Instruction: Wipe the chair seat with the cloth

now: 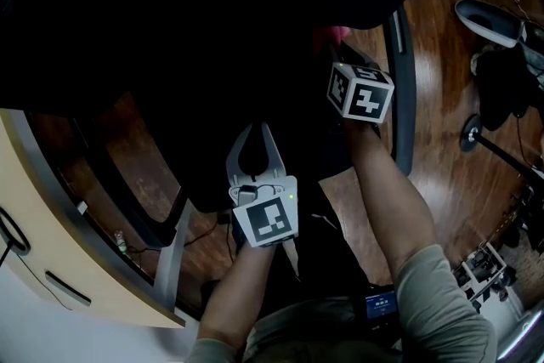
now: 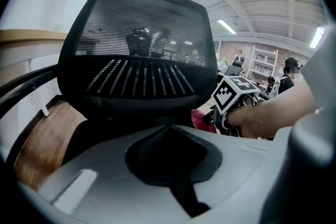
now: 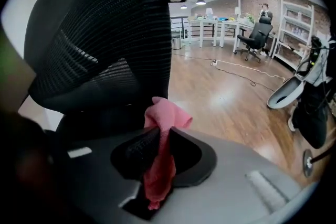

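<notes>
The black mesh office chair (image 1: 212, 38) fills the upper left of the head view. Its backrest (image 2: 136, 50) rises just ahead of the left gripper, and its dark seat (image 3: 94, 113) lies under the right one. A pink cloth (image 3: 167, 119) hangs out of my right gripper (image 3: 160, 131), which is shut on it beside the backrest. The cloth (image 2: 200, 119) and that gripper's marker cube (image 2: 233, 94) also show in the left gripper view. In the head view the cloth (image 1: 338, 33) peeks out past the right gripper (image 1: 344, 64). My left gripper (image 1: 262, 130) hovers over the seat's near part, jaws together and holding nothing (image 2: 169, 127).
A beige desk edge (image 1: 51, 217) runs along the left. A grey armrest (image 1: 401, 81) flanks the chair's right side. Wooden floor (image 3: 226, 92) spreads to the right, with a grey-white object (image 3: 286, 94), black gear (image 1: 501, 81) and cables on it.
</notes>
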Action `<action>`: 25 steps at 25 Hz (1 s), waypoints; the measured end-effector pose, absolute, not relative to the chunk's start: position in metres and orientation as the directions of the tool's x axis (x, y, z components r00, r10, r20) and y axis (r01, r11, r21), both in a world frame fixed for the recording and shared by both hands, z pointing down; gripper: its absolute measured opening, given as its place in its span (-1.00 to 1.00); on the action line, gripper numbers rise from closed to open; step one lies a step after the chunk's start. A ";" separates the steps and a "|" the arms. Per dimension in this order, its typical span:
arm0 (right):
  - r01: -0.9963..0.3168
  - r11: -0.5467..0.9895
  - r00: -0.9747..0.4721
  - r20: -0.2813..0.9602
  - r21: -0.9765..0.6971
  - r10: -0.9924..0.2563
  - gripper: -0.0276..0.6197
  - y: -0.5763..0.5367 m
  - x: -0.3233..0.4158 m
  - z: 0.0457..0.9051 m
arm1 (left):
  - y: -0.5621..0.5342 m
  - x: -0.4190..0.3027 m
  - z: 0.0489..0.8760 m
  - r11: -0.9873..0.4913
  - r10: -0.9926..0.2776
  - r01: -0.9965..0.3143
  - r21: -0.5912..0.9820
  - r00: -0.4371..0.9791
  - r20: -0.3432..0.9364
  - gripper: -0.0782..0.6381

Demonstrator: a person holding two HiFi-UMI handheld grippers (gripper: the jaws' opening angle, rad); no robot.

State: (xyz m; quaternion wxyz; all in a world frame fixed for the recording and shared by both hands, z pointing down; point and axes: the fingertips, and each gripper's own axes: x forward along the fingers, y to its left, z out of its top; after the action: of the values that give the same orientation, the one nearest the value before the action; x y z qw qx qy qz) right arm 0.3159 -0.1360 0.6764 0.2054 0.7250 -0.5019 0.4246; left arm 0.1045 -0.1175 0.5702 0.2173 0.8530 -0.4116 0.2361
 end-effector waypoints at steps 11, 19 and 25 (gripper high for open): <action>-0.945 -0.234 -0.034 0.783 -0.227 -0.621 -0.73 -0.156 0.187 0.642 | -0.128 -0.006 0.574 -0.428 -0.672 -0.897 0.107 0.395 0.626 -0.77; -0.930 0.179 -0.362 0.715 -0.321 -0.598 -0.73 -0.194 0.009 0.631 | -0.111 -0.097 0.596 -0.290 -0.698 -0.954 0.072 0.262 0.667 -0.77; -0.882 0.303 -0.470 0.712 -0.360 -0.522 -0.73 -0.205 -0.071 0.643 | -0.096 -0.125 0.605 -0.292 -0.664 -0.951 0.103 0.279 0.694 -0.77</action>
State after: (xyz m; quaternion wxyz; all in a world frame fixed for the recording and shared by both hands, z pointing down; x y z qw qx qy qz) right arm -0.0713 -0.2054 0.6434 0.2401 0.4556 -0.7707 0.3753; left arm -0.1249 -0.0962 0.6053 0.2621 0.7554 -0.5343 0.2740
